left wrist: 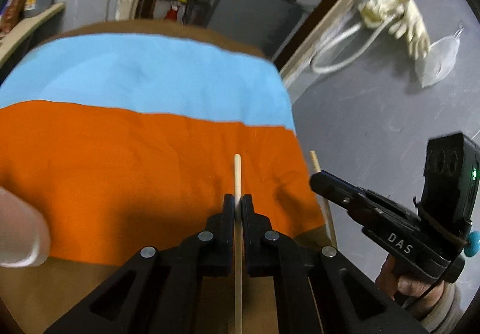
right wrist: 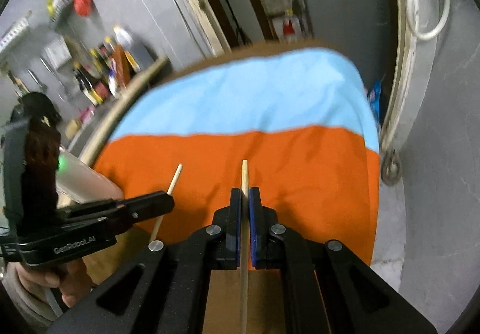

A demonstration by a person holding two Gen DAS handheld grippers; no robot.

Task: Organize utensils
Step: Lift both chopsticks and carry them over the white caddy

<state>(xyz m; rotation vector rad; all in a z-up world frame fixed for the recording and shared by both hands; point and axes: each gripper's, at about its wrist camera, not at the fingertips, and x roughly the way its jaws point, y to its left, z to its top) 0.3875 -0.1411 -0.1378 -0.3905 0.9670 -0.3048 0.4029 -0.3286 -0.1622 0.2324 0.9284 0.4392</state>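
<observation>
My left gripper (left wrist: 238, 202) is shut on a wooden chopstick (left wrist: 237, 175) that points forward over the orange cloth (left wrist: 135, 172). My right gripper (right wrist: 245, 194) is shut on a second wooden chopstick (right wrist: 244, 175), also held above the orange cloth (right wrist: 300, 178). In the left wrist view the right gripper (left wrist: 318, 179) shows at the right with its chopstick (left wrist: 315, 161). In the right wrist view the left gripper (right wrist: 168, 202) shows at the left with its chopstick (right wrist: 175, 178). Both chopsticks are held side by side, roughly parallel.
A light blue cloth (left wrist: 156, 76) lies beyond the orange one on a brown table (left wrist: 75, 289). A pale translucent container (left wrist: 18, 232) stands at the left. Grey floor (left wrist: 375, 112) with gloves and a hose lies to the right. Bottles (right wrist: 99, 76) stand on a shelf at the far left.
</observation>
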